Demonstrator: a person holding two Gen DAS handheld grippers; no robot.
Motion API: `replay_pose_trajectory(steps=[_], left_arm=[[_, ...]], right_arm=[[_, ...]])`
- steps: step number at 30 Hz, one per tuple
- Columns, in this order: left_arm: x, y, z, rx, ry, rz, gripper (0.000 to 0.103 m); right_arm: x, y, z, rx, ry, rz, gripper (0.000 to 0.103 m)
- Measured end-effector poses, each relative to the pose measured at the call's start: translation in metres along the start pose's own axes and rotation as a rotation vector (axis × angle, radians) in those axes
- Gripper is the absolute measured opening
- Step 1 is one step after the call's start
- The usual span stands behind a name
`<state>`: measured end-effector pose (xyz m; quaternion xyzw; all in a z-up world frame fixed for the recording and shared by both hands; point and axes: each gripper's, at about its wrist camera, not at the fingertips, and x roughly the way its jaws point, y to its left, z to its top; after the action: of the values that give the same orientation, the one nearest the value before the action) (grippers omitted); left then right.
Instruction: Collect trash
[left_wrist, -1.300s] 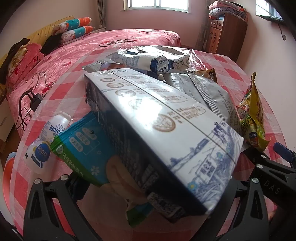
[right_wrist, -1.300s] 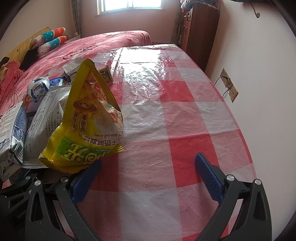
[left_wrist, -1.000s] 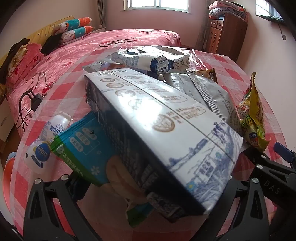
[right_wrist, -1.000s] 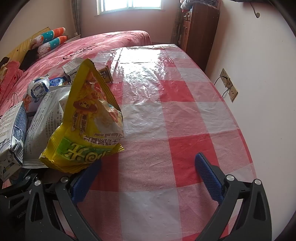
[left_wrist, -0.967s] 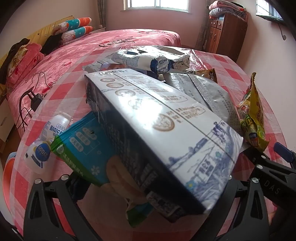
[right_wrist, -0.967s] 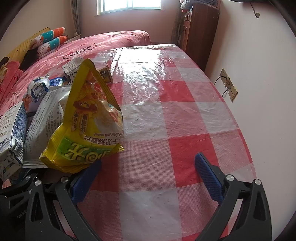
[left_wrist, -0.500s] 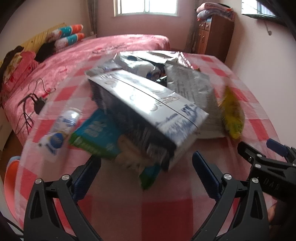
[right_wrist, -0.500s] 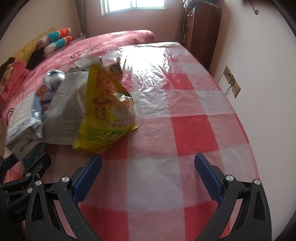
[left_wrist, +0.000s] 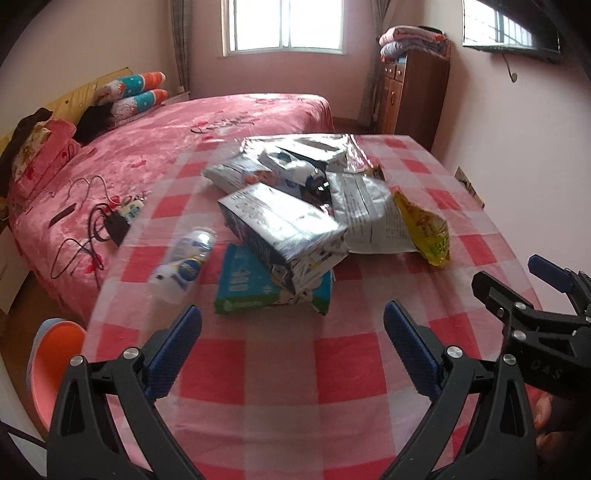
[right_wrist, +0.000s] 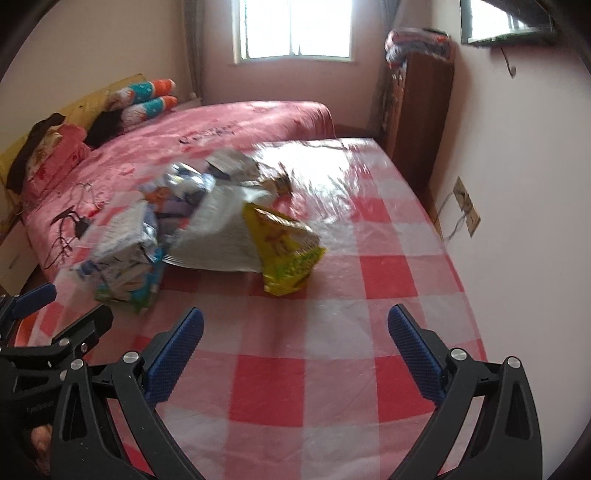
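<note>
Two black claws with blue finger pads hang spread and empty above a counter (left_wrist: 280, 373) covered in red-and-white checked plastic cloth: the left claw (left_wrist: 291, 350) nearest the camera, the right claw (right_wrist: 295, 347) alongside it. A broad band of bare cloth lies between both claws and the trash heap. At the heap's near edge a teal-and-white flat packet (left_wrist: 258, 291) lies under a blue-and-white printed carton (left_wrist: 284, 236), whose small lettering is too blurred to read. Left of the carton, apart from it and near the counter's left edge, a clear plastic bottle with a blue-and-white label (left_wrist: 184, 264) lies on its side, label unreadable. Right of the carton rests a silver foil bag with fine print (left_wrist: 364, 218), and against that a yellow snack bag (right_wrist: 286, 251), green lettering illegible. Behind the carton more silver and white wrappers (left_wrist: 280, 166) pile up. The counter's right half is open cloth. Beyond the counter stands a pink-covered bed (left_wrist: 221, 122).
</note>
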<state>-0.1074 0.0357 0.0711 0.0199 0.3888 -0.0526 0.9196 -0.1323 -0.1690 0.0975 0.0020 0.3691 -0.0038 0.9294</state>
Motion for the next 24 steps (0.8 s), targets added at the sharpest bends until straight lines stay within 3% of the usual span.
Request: replay_pose_trajectory(steps=[12,24], left_arm=[[-0.055,0.033,0.007,-0.066,-0.105,-0.013,0.099],[-0.079,0.043,0.007,-0.061,-0.166,-0.005,0.099]], right_arm=[[-0.072,0.02,0.008,-0.053,-0.175,-0.037,0.099],[-0.091,0.028,0.01,-0.063,-0.209,-0.058,0.099]])
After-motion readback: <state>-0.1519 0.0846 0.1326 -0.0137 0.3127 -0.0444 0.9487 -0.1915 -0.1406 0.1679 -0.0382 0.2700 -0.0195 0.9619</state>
